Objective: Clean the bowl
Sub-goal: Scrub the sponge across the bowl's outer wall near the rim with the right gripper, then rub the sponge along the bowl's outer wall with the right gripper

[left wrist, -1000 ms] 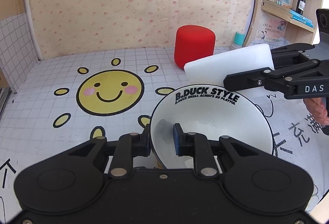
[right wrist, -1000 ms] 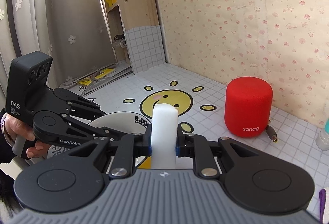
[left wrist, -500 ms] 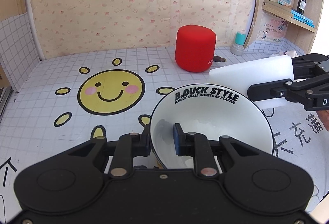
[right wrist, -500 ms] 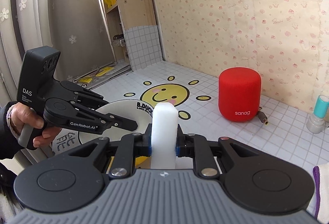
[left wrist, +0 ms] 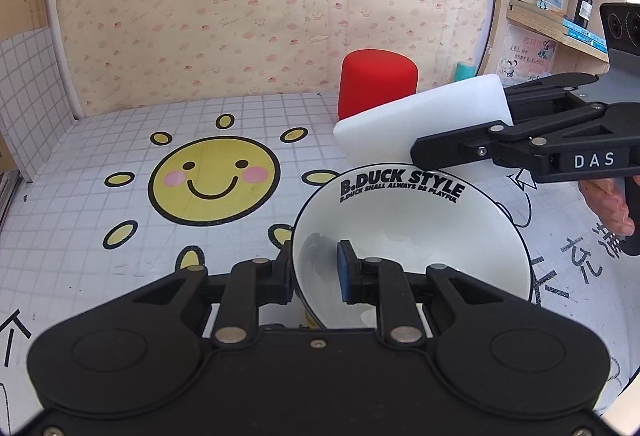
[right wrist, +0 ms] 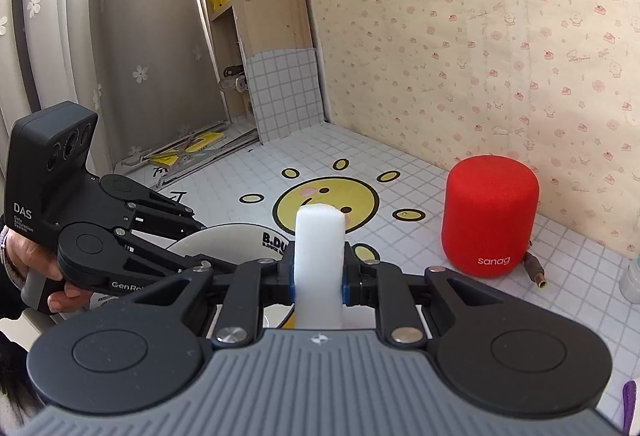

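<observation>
A white bowl [left wrist: 412, 236] with black "B.DUCK STYLE" lettering sits tilted on the tiled mat. My left gripper [left wrist: 314, 272] is shut on its near rim, one pad inside and one outside. My right gripper [right wrist: 319, 278] is shut on a white sponge block [right wrist: 319, 256]. In the left wrist view that sponge [left wrist: 420, 120] hangs just above the bowl's far rim, held from the right. The right wrist view shows the bowl [right wrist: 236, 236] below and left of the sponge, partly hidden by my left gripper.
A red cylindrical speaker [left wrist: 378, 84] stands behind the bowl near the wall. A smiling sun print [left wrist: 212, 180] covers the mat's middle. Wooden shelves [left wrist: 560, 24] with a small dark bottle rise at the right. A teal-capped bottle [left wrist: 466, 70] stands by the shelf.
The right gripper with the sponge drew away to the right half a second ago and has come back left, over the bowl's far rim. The left gripper and bowl stayed put.
</observation>
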`<act>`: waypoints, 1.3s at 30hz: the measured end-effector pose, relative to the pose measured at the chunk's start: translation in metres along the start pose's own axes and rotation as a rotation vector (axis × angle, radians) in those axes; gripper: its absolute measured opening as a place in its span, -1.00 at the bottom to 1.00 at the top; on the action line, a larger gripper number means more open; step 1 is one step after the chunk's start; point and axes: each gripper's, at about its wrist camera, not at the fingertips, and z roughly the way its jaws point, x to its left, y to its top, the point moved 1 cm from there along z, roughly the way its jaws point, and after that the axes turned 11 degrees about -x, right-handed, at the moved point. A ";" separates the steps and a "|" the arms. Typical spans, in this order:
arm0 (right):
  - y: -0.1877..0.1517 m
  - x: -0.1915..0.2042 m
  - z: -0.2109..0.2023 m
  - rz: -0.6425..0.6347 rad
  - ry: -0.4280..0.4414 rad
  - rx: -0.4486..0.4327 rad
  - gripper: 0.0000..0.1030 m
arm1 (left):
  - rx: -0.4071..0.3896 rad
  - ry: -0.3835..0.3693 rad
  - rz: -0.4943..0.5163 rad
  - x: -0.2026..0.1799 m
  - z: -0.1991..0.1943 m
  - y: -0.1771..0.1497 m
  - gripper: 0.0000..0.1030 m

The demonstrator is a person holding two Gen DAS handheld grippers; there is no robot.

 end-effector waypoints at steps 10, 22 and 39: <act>-0.007 0.002 -0.017 0.009 -0.015 -0.019 -0.60 | -0.001 0.016 -0.020 -0.002 0.000 -0.001 -0.57; -0.025 0.012 -0.045 0.034 -0.065 -0.071 -0.59 | -0.007 0.056 -0.043 -0.004 -0.004 -0.005 -0.57; -0.031 0.009 -0.047 0.071 -0.086 -0.109 -0.60 | 0.018 -0.072 0.086 0.005 0.002 0.010 -0.49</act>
